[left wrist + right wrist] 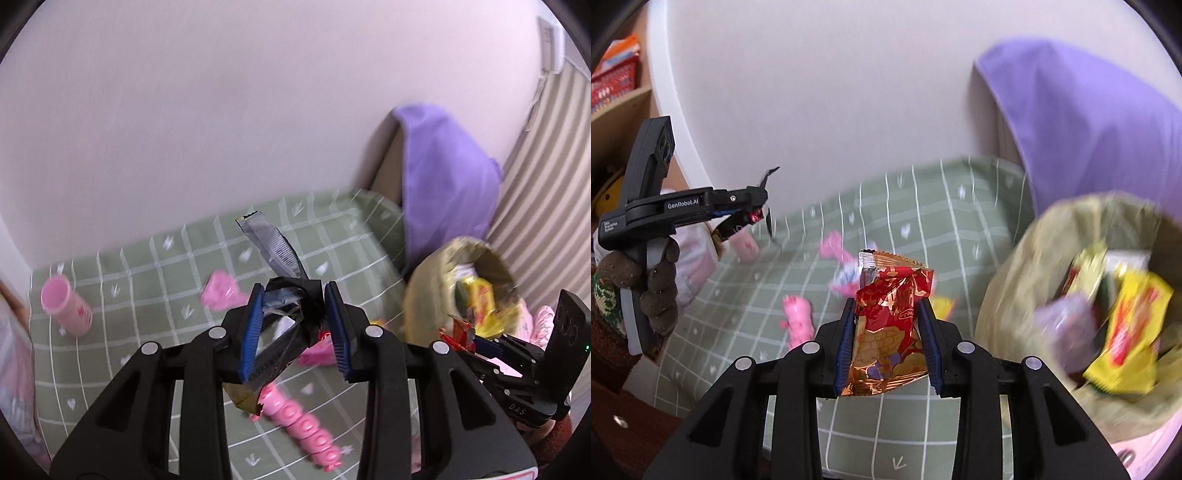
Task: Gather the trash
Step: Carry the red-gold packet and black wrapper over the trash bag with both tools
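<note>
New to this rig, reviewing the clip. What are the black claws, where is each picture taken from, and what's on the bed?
No robot here: a person holds a two-finger gripper in each hand, each with a fisheye camera looking along its fingers. The left view shows the left gripper clamped on a black and silver wrapper. The right view shows the right gripper clamped on a red snack wrapper. Below is a green checked bedspread with pink toys and, to the right, a bin holding wrappers.

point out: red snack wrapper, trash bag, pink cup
red snack wrapper (886,328): right wrist view, middle of the foil pack between the tongs.
trash bag (1008,295): right wrist view, outer olive wall left of its opening.
pink cup (66,304): left wrist view, side wall below its rim.
</note>
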Tool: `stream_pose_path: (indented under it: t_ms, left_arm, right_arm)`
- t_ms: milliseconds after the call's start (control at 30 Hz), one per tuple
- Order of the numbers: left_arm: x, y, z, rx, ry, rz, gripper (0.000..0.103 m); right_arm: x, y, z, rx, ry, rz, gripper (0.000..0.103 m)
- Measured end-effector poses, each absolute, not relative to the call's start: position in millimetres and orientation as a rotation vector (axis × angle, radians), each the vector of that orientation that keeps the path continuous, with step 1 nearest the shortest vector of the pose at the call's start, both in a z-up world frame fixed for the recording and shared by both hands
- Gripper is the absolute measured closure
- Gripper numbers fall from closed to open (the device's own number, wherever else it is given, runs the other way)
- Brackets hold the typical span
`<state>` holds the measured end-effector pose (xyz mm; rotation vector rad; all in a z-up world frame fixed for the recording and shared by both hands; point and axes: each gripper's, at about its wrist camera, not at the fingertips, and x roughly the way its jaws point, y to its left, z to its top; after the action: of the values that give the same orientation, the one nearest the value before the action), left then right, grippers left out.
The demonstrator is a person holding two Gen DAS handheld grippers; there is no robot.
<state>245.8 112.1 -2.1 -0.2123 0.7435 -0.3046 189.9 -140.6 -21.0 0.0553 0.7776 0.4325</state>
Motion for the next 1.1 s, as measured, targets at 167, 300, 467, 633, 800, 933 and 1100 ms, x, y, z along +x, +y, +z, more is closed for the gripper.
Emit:
stream_pose_path:
  t_ms: [167, 300, 467, 633, 800, 933, 1100]
  left_arm:
    - [243.0, 86.9, 28.7, -0.218, 0.673, -0.418, 0.071]
    - [242.9, 62.4, 43.6, -0.197, 0.647, -0.517, 0.071]
    - [245.4, 24.0, 55.1, -0.173, 0.641, -0.628, 0.071]
    - [251.1, -15.5, 56.3, -0.159, 0.661, -0.726, 0.071]
    - [256.5, -51.5, 48.7, -0.138, 0.694, -0.793, 0.071]
    - [260.2, -75.0, 44.9, -0.115, 0.716, -0.84, 0.071]
    - [272.3, -109.2, 33.4, -0.079, 0.774, -0.907, 0.071]
  right_arm:
    - [178.7, -150.9, 19.5, -0.006, 0.681, 0.38, 0.071]
    - [169.8, -168.5, 45.8, -0.063, 0.617, 0.283, 0.071]
    - [157.0, -197.9, 72.3, -0.089, 0.568, 0.164, 0.071]
    - [144.5, -226.1, 82.8, -0.069, 0.555, 0.084, 0.071]
    - [138.1, -252.8, 77.4, -0.034, 0.569, 0.01, 0.071]
    - [131.8, -283.0, 74.7, 0.04, 0.575, -0.046, 0.071]
    - [130.6, -317.2, 70.0, 0.126, 0.574, -0.118, 0.071]
